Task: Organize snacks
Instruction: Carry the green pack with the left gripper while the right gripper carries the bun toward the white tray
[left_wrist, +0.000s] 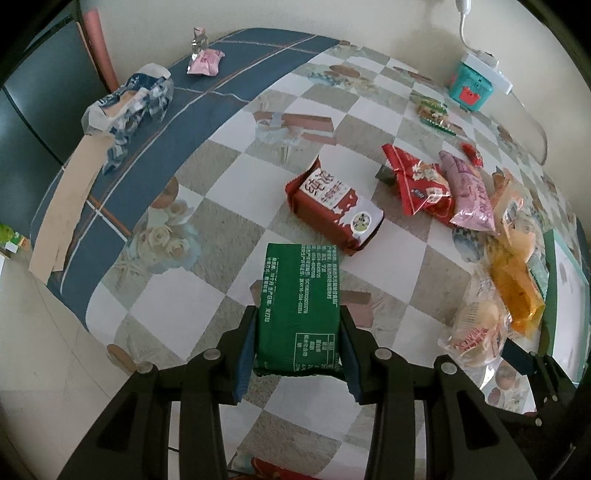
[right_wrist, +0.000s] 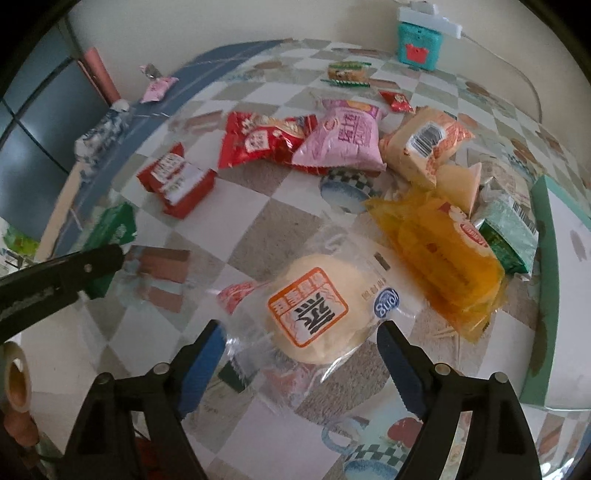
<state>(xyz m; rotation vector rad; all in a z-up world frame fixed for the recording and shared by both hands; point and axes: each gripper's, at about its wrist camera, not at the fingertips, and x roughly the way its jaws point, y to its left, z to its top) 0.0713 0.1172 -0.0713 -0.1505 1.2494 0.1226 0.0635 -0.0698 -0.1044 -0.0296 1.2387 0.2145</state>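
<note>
My left gripper (left_wrist: 298, 341) is shut on a green snack pack (left_wrist: 300, 302), held just above the checked tablecloth; the pack also shows in the right wrist view (right_wrist: 110, 230) at the left. A red-and-white pack (left_wrist: 334, 206) lies just beyond it. My right gripper (right_wrist: 301, 354) is open, its jaws on either side of a clear-wrapped pale bun (right_wrist: 317, 314) that lies on the table. Beyond the bun lie an orange bag (right_wrist: 439, 254), a pink bag (right_wrist: 343, 136) and a red bag (right_wrist: 262, 138).
A green-edged tray (right_wrist: 543, 266) stands at the right. A teal box (right_wrist: 419, 40) stands at the back. A crumpled blue-and-white bag (left_wrist: 129, 107) and a small pink pack (left_wrist: 205, 62) lie on the blue cloth strip at the far left. The table edge runs along the left.
</note>
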